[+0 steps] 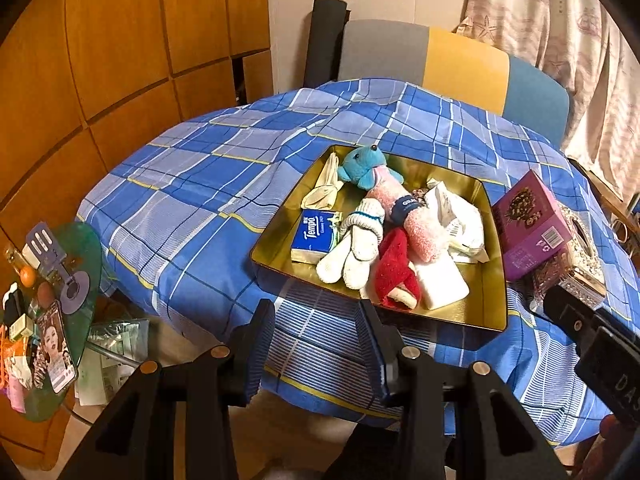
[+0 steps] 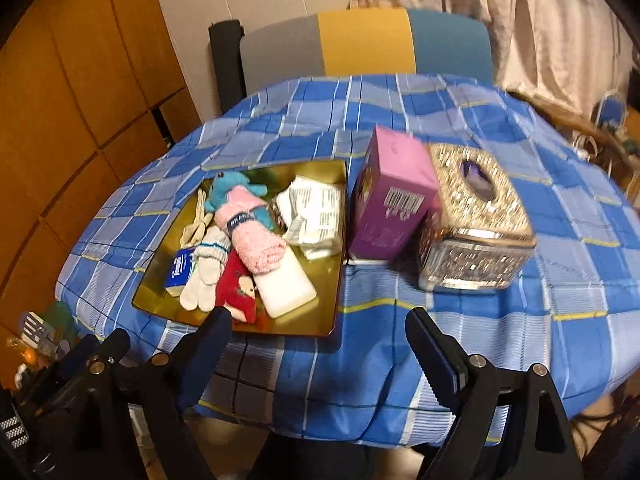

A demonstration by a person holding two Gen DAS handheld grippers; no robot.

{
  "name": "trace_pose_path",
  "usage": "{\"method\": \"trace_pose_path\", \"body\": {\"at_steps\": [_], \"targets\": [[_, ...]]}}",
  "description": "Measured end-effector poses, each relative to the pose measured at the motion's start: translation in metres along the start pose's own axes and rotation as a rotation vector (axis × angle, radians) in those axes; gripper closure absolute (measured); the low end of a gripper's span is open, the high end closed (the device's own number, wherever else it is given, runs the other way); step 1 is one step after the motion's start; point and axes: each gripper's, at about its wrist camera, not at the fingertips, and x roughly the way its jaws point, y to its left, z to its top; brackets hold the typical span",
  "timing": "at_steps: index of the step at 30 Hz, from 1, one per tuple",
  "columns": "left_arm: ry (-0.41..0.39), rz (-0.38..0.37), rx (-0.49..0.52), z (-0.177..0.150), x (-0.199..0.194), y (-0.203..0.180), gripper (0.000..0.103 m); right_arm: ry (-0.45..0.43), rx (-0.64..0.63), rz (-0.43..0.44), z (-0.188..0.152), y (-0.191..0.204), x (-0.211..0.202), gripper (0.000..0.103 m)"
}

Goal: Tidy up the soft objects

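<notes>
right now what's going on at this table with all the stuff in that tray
A person holds two tongs over a table with a blue plaid cloth. Both the left tongs and right tongs are empty. The soft things, including a blue plush toy and pink towel, lie piled in the gold tray. A purple box stands beside it.

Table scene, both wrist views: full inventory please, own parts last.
tray: 1, gold, on the tablecloth
plush toy: 1, blue, tray's far end
towel roll: 1, pink, across tray
gloves: 1 pair, white, in tray
tissue pack: 1, blue, tray's left side
red cloth: 1, red, tray's near side
white block: 1, white, near red cloth
purple box: 1, purple, right of tray
tissue box: 1, glittery silver, beside purple box
tablecloth: 1, blue plaid
chair: 1, grey-yellow-blue, behind table
left gripper: black fingers, empty
right gripper: black fingers, open, empty
</notes>
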Motion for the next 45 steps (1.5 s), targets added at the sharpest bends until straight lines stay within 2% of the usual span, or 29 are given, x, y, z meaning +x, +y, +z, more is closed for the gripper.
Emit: {"method": "trace_pose_path", "body": {"at_steps": [6,8,45], "targets": [[-0.005,-0.008,0.017,0.0,-0.006,-0.003,0.061,-0.102,-0.073,-0.07,0.0,0.009,-0.02,0.012],[-0.009,-0.006,0.026,0.0,-0.007,-0.004,0.061,-0.112,-0.084,-0.077,0.0,0.01,-0.022,0.012],[-0.021,-0.028,0.048,0.001,-0.013,-0.007,0.061,-0.072,-0.063,-0.095,-0.004,0.003,-0.01,0.011]]}}
